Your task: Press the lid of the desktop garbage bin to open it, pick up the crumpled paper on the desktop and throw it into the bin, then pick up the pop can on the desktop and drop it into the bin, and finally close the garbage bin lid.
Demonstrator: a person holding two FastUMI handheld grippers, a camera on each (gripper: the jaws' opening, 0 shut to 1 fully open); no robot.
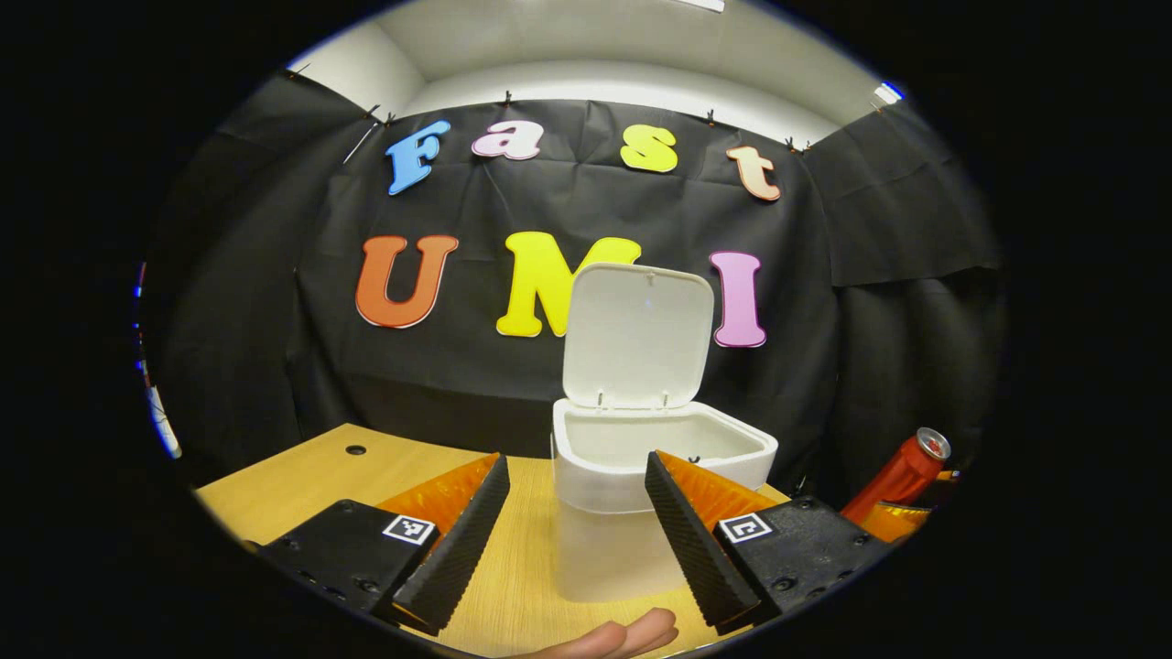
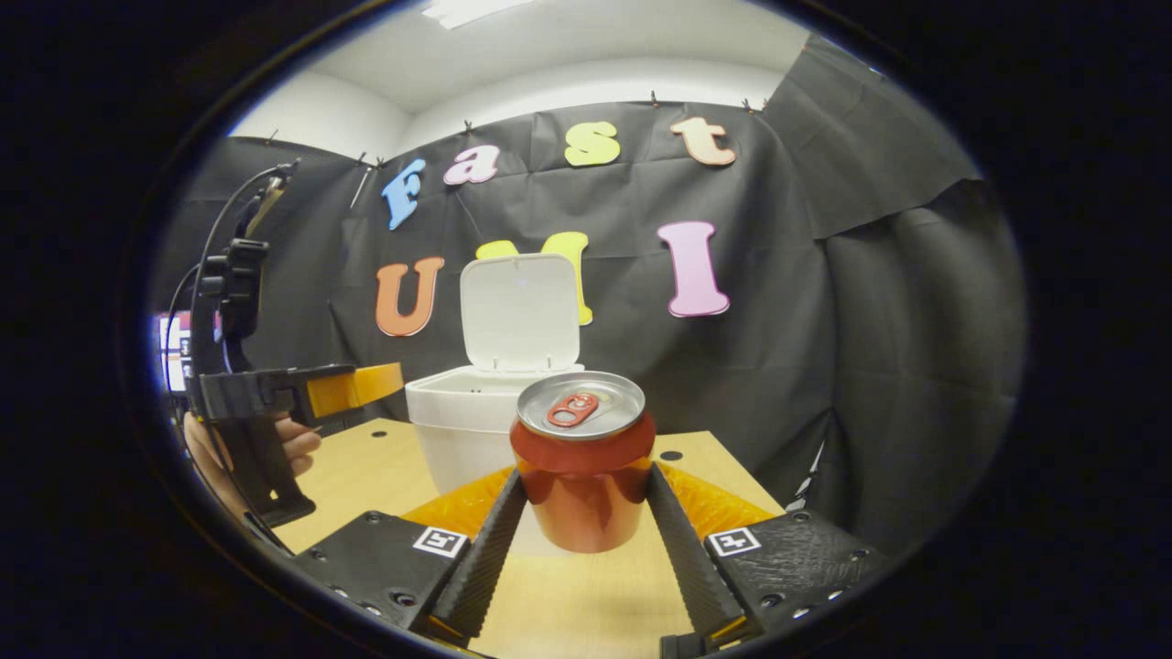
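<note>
your right gripper (image 2: 586,513) is clamped on the pop can (image 2: 583,462), both fingers pressing its sides, upright and lifted off the desk (image 2: 366,476). beyond it, a bit to the left, the bin (image 2: 458,421) sits with its lid (image 2: 519,311) up. your left gripper (image 1: 577,513) hangs wide apart, gripping nothing, bin straight ahead.

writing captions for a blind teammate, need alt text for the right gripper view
A red pop can stands upright between the right tongs, both fingers pressed against its sides, above a wooden desktop. Behind it sits a white desktop garbage bin with its lid raised. At left, a hand holds the left tongs.
</note>
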